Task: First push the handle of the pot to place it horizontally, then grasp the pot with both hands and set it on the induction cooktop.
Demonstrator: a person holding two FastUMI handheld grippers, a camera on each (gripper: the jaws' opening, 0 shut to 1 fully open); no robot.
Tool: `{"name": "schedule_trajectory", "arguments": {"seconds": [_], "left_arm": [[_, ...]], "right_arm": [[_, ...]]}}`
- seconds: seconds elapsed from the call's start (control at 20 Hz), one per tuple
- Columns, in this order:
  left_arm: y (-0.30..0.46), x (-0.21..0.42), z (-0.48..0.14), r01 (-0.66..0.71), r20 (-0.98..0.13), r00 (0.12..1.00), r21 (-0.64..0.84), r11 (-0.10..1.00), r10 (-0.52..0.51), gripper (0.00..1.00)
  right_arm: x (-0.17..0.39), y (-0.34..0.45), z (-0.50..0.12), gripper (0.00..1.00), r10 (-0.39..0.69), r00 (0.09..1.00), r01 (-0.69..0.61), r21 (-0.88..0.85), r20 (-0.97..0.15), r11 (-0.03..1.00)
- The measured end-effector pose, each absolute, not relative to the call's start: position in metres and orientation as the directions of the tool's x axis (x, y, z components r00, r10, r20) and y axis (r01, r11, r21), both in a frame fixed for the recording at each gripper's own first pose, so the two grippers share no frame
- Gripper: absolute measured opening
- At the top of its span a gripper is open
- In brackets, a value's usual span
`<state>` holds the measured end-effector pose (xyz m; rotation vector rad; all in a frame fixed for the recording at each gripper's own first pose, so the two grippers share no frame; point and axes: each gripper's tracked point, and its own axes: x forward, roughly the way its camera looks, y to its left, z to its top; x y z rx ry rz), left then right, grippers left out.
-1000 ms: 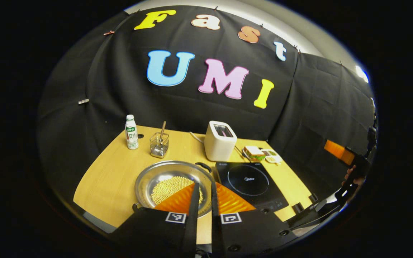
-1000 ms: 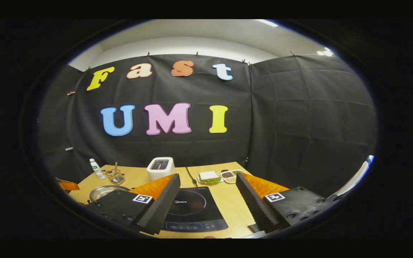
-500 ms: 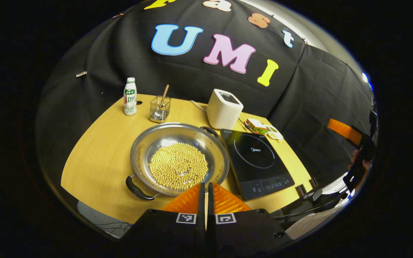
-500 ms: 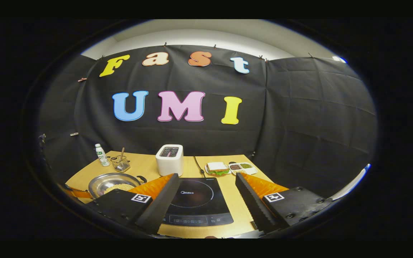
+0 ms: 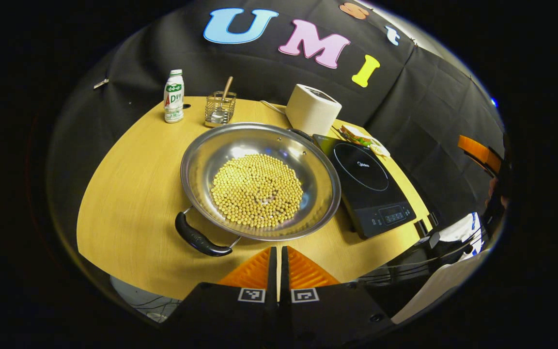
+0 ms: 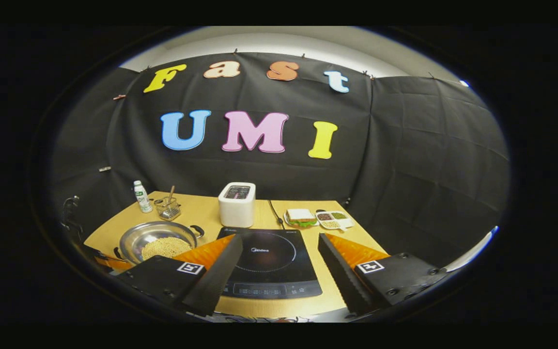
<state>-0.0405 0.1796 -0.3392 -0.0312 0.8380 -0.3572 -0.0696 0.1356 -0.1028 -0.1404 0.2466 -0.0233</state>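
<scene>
Ahead of my left gripper [image 5: 279, 252], fingers together, bare tabletop [image 5: 129, 194] lies open up to the pot [image 5: 259, 182] and its near handle [image 5: 200, 239]. Right of the pot the cooktop [image 5: 368, 182] sits just beside its rim. Behind, the toaster [image 5: 312, 109], cup [image 5: 220, 107] and bottle [image 5: 174, 95] crowd the far edge.

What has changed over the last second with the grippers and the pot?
The left gripper, shut and empty, has pulled back from over the pot to its near side. The right gripper stays open above the induction cooktop. Pot unmoved.
</scene>
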Motion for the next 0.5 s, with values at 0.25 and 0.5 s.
{"name": "schedule_trajectory", "arguments": {"seconds": [0.25, 0.5], "left_arm": [[0.197, -0.025, -0.358, 0.332, -0.769, 0.573, -0.099, 0.938, -0.284, 0.05], [0.213, -0.018, -0.360, 0.308, -0.776, 0.576, -0.084, 0.948, -0.256, 0.05]], "right_arm": [[-0.074, 0.149, -0.119, 0.98, -0.016, 0.956, -0.025, -0.137, -0.294, 0.990], [-0.074, 0.146, -0.114, 0.98, -0.015, 0.963, -0.025, -0.142, -0.270, 0.990]]}}
